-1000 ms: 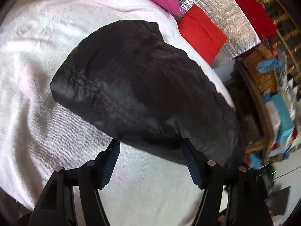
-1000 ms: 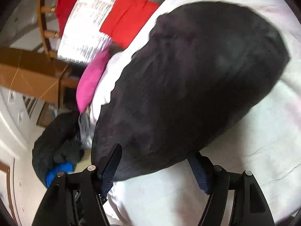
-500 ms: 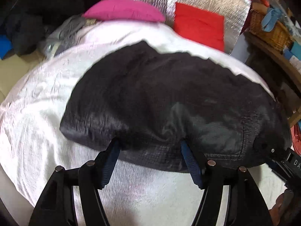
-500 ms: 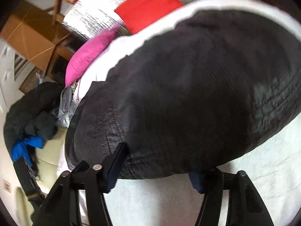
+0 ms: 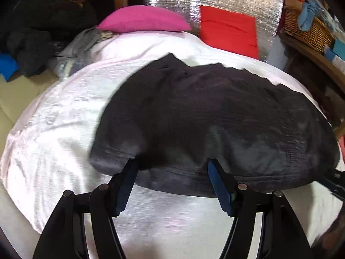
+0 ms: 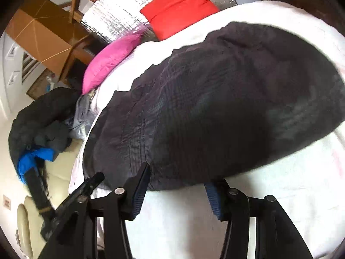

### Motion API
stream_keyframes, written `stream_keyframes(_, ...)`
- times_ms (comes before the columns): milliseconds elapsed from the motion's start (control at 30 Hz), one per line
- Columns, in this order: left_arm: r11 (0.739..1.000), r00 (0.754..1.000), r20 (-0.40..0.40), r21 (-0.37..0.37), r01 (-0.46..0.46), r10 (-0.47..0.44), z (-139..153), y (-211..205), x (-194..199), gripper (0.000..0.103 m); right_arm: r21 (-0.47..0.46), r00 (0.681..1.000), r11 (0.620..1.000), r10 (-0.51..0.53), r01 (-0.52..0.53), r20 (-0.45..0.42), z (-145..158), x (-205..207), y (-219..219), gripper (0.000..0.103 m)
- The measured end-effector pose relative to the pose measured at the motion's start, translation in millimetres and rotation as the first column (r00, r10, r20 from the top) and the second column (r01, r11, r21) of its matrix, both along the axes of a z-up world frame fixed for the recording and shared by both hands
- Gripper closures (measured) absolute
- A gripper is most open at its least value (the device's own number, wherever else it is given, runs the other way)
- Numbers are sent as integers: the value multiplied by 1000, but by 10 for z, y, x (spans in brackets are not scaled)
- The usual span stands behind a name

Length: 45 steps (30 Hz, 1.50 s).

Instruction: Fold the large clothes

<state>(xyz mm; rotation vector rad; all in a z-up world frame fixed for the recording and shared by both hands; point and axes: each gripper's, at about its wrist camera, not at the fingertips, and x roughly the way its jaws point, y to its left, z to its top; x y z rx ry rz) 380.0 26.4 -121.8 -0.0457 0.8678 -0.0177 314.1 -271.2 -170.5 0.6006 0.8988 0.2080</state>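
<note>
A black folded garment (image 5: pixel 211 118) lies on the white bed sheet (image 5: pixel 60 129). My left gripper (image 5: pixel 172 168) is open, its blue-padded fingers straddling the garment's near hem, close to its left corner. In the right wrist view the same garment (image 6: pixel 226 108) fills the middle. My right gripper (image 6: pixel 179 177) is open at the garment's near edge; the fabric covers its right fingertip. The left gripper (image 6: pixel 86 187) shows at the lower left of the right wrist view, by the garment's corner.
A pink pillow (image 5: pixel 144 20) and a red cushion (image 5: pixel 228 30) lie at the bed's head against a silver foil panel (image 5: pixel 215 2). A dark clothes pile (image 5: pixel 38 34) sits left of the bed. A wicker basket (image 5: pixel 308 28) stands on a shelf at right.
Both grippers have swung round and drawn back towards the garment's near edge, still open. The garment looks flatter and wider now. The left gripper has come into the right wrist view.
</note>
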Motion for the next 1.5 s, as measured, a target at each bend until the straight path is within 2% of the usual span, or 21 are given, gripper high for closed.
stream_keyframes(100, 999, 998, 52, 22, -29, 28, 97, 113, -40, 34, -2, 998, 999, -39, 39, 53, 149, -193, -265, 49)
stream_keyframes(167, 997, 996, 80, 62, -55, 50, 140, 173, -47, 30, -66, 987, 992, -98, 107, 127, 319, -310, -415, 49)
stream_keyframes(200, 994, 994, 90, 81, -74, 66, 153, 222, -36, 28, -101, 975, 981, -149, 167, 166, 402, -364, -526, 46)
stream_keyframes(267, 988, 990, 86, 102, -117, 108, 147, 344, 16, 28, -132, 944, 948, -261, 290, 202, 490, -437, -781, 32)
stream_keyframes(367, 978, 980, 65, 73, -194, 189, 132, 629, 114, 28, -111, 918, 920, -356, 377, 173, 422, -374, -1192, 31)
stream_keyframes(467, 963, 966, 44, 74, -259, 257, 96, 863, 195, 28, -98, 929, 925, -358, 367, 99, 252, -155, -1404, 31)
stream_keyframes(567, 959, 964, 28, 94, -267, 265, 35, 959, 271, 29, -108, 936, 930, -345, 351, 63, 142, -6, -1481, 31)
stream_keyframes(667, 964, 974, 21, 139, -227, 227, -16, 929, 358, 38, -154, 946, 935, -323, 320, 9, -4, 142, -1413, 43)
stream_keyframes(700, 966, 978, 15, 152, -210, 210, -37, 908, 371, 42, -160, 951, 938, -311, 307, 2, -33, 158, -1390, 56)
stream_keyframes(733, 966, 980, 8, 164, -198, 199, -61, 895, 389, 53, -178, 953, 938, -302, 299, 9, -19, 163, -1340, 65)
stream_keyframes(800, 965, 981, -11, 183, -187, 192, -112, 881, 433, 58, -258, 952, 916, -301, 306, 62, 61, 156, -1230, 67)
stream_keyframes(900, 954, 980, -11, 233, -189, 197, -164, 829, 465, 58, -287, 950, 906, -291, 311, 111, 118, 111, -1154, 67)
stream_keyframes(967, 934, 975, -55, 304, -187, 214, -294, 803, 562, 60, -331, 956, 898, -289, 290, 55, -4, 190, -1154, 67)
stream_keyframes(1033, 940, 973, -76, 284, -190, 219, -330, 823, 573, 61, -312, 957, 909, -290, 277, 4, -91, 213, -1196, 67)
stream_keyframes(1133, 940, 971, -27, 256, -225, 240, -202, 857, 463, 57, -225, 949, 922, -314, 314, 37, 34, 111, -1305, 67)
stream_keyframes(1200, 940, 968, 9, 235, -247, 252, -88, 850, 340, 42, -174, 937, 920, -347, 350, 48, 82, 12, -1378, 61)
stream_keyframes(1233, 936, 964, 38, 234, -263, 261, -17, 836, 259, 32, -152, 928, 915, -369, 373, 60, 116, -63, -1413, 38)
stream_keyframes(1267, 931, 961, 74, 239, -275, 265, 67, 811, 182, 29, -141, 917, 906, -390, 398, 82, 160, -139, -1430, 28)
stream_keyframes(1300, 926, 957, 121, 248, -286, 263, 174, 774, 80, 29, -139, 900, 891, -416, 432, 134, 247, -260, -1435, 24)
stream_keyframes(1400, 915, 949, 203, 278, -292, 241, 414, 671, -134, 25, -177, 879, 869, -421, 462, 225, 476, -480, -1378, 24)
stream_keyframes(1500, 912, 934, 295, 294, -287, 200, 677, 526, -443, 17, -190, 885, 879, -383, 437, 266, 594, -624, -1241, 24)
